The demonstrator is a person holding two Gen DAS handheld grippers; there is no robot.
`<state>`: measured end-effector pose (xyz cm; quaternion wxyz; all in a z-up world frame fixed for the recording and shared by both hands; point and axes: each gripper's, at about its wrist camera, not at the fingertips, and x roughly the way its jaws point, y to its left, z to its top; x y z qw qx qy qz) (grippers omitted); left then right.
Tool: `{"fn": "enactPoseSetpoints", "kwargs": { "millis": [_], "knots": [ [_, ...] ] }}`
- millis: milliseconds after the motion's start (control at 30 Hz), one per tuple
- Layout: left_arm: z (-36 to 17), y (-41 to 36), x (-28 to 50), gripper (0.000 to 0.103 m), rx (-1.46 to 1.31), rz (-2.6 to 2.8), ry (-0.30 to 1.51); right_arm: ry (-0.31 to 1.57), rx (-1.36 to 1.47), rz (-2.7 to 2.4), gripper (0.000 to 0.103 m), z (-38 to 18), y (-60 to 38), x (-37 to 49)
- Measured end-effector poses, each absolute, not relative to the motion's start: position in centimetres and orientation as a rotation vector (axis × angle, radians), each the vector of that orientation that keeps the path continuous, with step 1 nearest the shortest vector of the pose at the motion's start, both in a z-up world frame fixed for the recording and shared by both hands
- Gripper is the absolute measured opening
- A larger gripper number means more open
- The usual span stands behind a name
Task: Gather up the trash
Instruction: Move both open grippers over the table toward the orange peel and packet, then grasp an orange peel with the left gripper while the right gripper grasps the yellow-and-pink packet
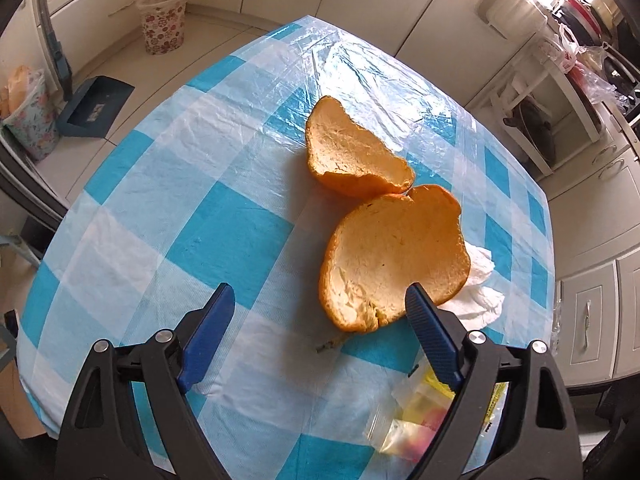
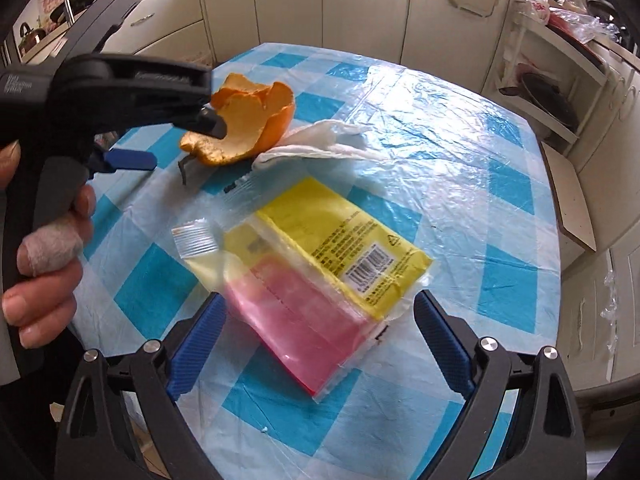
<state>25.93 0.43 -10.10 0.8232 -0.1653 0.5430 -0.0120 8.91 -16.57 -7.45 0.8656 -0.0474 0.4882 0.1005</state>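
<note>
On the table's blue-and-white checked plastic cloth (image 1: 168,208) lies the trash: two cupped pieces of orange peel, a crumpled white paper tissue, and a clear plastic packet with yellow and pink inserts.

From the left wrist view, the left gripper (image 1: 320,300) stands with its blue-padded jaws wide and nothing pressed between them. The nearer orange peel piece (image 1: 394,258) lies just ahead of the right-hand pad, pale inside facing up, and the farther orange peel piece (image 1: 352,152) touches its far edge. The tissue (image 1: 480,292) pokes out from under the nearer peel, and only a corner of the packet (image 1: 404,416) shows, partly hidden behind the right-hand finger. This view alone shows the floor beyond the table: a floral wastebasket (image 1: 162,20) by the cabinets and a dark blue dustpan (image 1: 94,106).

The right wrist view gives the packet (image 2: 316,276) in full, barcode side up, lying between the wide-open jaws of the right gripper (image 2: 320,308) without either pad pressing it. It also shows the left gripper from the side, held in a hand (image 2: 52,248) with one bandaged finger.
</note>
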Motion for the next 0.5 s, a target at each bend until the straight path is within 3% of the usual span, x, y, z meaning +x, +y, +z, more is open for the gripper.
{"fn": "enactPoseSetpoints", "kwargs": {
  "millis": [67, 133, 200, 233, 267, 300, 333, 367, 400, 500],
  "knots": [
    [-10.2, 0.0, 26.4, 0.083, -0.336, -0.02, 1.146, 1.028, -0.112, 0.237, 0.089, -8.1, -15.8, 8.9],
    [-10.2, -0.4, 26.8, 0.079, -0.315, -0.018, 1.137, 1.026, -0.142, 0.251, 0.081, -8.6, -15.2, 8.7],
    [-10.2, -0.9, 27.0, 0.053, -0.285, -0.024, 1.126, 1.004, -0.128, 0.282, 0.067, -8.6, -15.1, 8.5],
    [-10.2, -1.2, 27.0, 0.044, -0.268, -0.032, 1.127, 0.998, -0.124, 0.278, 0.052, -8.5, -15.2, 8.5],
    [-10.2, -1.5, 26.9, 0.025, -0.261, -0.047, 1.132, 0.996, -0.118, 0.278, 0.042, -8.3, -15.3, 8.5],
    [-10.3, -1.5, 26.8, 0.022, -0.256, -0.051, 1.134, 0.994, -0.105, 0.279, 0.037, -8.2, -15.5, 8.6],
    [-10.1, -1.6, 26.6, 0.021, -0.252, -0.054, 1.122, 0.994, -0.091, 0.284, 0.012, -8.1, -15.8, 8.6],
    [-10.0, -1.7, 26.4, 0.019, -0.246, -0.056, 1.115, 1.006, -0.087, 0.283, 0.001, -8.2, -15.9, 8.6],
    [-9.8, -1.7, 26.2, 0.011, -0.245, -0.06, 1.109, 1.003, -0.089, 0.283, 0.001, -8.1, -15.7, 8.8],
    [-8.9, -1.4, 25.3, 0.009, -0.253, -0.083, 1.095, 0.991, -0.102, 0.303, 0.001, -7.6, -15.6, 8.1]
  ]
}}
